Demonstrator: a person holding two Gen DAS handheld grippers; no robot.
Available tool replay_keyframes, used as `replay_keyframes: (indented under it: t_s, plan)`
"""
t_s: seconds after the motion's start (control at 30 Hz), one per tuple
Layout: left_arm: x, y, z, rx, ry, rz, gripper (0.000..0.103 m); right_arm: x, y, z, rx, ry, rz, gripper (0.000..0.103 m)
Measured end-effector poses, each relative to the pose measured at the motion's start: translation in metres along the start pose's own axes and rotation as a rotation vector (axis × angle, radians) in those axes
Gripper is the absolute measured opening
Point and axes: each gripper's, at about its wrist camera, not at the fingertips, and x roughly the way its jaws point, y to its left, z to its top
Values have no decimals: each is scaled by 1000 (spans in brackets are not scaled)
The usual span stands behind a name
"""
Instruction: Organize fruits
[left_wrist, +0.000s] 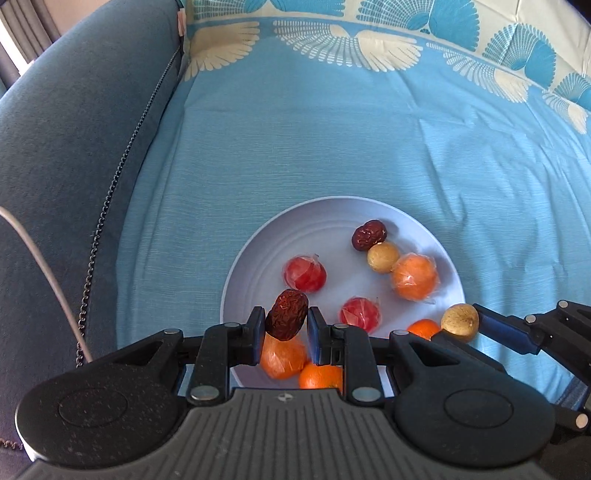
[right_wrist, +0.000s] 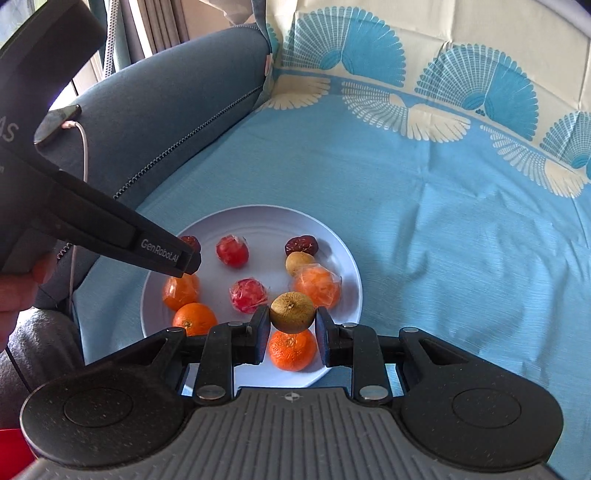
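Note:
A white plate (left_wrist: 258, 243) lies on a blue cloth and also shows in the right wrist view (right_wrist: 347, 266). On it lie a dried red date (left_wrist: 368, 234), a tan longan (left_wrist: 382, 257), wrapped orange fruits (left_wrist: 414, 277), two wrapped red fruits (left_wrist: 305, 274) and bare mandarins (right_wrist: 292, 350). My left gripper (left_wrist: 286, 325) is shut on a dark red date (left_wrist: 287, 318) above the plate's near edge. My right gripper (right_wrist: 291, 322) is shut on a tan longan (right_wrist: 292, 311) above the plate; it shows at the right of the left wrist view (left_wrist: 460, 322).
A blue-grey sofa arm (left_wrist: 66, 155) with a chain trim runs along the left. A phone with a white cable (right_wrist: 59, 122) rests on it. The patterned cloth (left_wrist: 369, 129) stretches behind the plate.

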Motion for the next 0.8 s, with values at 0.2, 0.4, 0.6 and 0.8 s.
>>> replay_keyframes:
  t_s: [0.2, 0.4, 0.6, 0.8]
  plan:
    - [8, 1, 4, 8, -27, -3, 73, 12, -1, 4, -11, 10, 15, 41]
    - [-30, 0, -8, 53, -129, 125, 103, -4, 1, 2, -13, -14, -30, 82]
    - [-76, 7, -48, -9, -98, 72, 103, -52, 4, -19, 44, 1, -36, 93]
    - [-119, 5, -83, -52, -108, 45, 103, -102, 19, -42, 72, -30, -37, 100]
